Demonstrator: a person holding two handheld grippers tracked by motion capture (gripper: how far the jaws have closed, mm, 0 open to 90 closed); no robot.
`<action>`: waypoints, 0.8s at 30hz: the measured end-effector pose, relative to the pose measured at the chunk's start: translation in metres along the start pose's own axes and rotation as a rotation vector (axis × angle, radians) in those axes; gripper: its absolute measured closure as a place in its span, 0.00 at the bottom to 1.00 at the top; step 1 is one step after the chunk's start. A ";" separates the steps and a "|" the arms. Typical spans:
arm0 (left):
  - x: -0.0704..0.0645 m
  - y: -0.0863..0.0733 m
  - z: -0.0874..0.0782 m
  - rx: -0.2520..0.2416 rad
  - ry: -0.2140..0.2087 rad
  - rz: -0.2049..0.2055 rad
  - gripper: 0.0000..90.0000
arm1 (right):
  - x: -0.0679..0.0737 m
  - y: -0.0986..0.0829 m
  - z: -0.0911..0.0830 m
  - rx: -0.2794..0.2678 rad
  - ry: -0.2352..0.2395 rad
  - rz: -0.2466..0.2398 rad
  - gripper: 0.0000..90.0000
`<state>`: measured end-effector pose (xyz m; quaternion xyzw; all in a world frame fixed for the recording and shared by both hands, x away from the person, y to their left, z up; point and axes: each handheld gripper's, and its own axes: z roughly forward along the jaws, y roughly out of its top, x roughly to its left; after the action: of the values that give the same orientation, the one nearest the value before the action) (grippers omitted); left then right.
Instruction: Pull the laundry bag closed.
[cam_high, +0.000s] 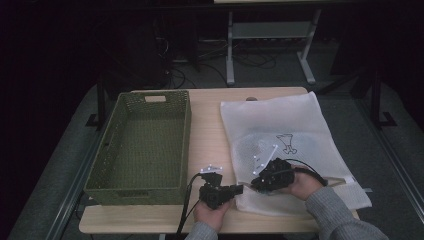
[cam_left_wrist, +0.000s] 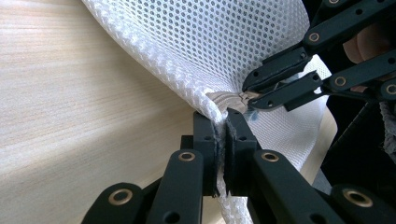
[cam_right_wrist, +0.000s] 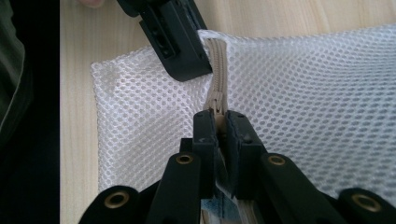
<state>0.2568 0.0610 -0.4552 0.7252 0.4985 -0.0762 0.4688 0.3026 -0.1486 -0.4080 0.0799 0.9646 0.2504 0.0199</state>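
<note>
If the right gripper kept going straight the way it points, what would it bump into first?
Probably the left gripper. It pinches the bag just ahead along the zipper that the right gripper is clamping.

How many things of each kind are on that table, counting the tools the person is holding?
White mesh bags: 1, with a beige zipper
Green baskets: 1
Hand-held grippers: 2, the left hand-held gripper and the right hand-held gripper, both clamped on the bag by its zipper
Total: 4
</note>
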 end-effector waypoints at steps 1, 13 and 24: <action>0.000 0.000 0.000 0.001 0.000 0.002 0.96 | 0.000 -0.001 -0.001 0.000 0.000 0.003 0.92; -0.002 0.001 0.002 0.003 0.025 0.015 0.96 | 0.001 -0.004 -0.005 -0.001 -0.017 0.002 0.97; 0.000 0.002 0.001 -0.010 0.051 0.017 0.96 | 0.004 -0.013 -0.018 0.037 -0.047 0.017 0.97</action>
<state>0.2584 0.0601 -0.4541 0.7289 0.5044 -0.0510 0.4601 0.2955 -0.1676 -0.3980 0.0943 0.9677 0.2307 0.0388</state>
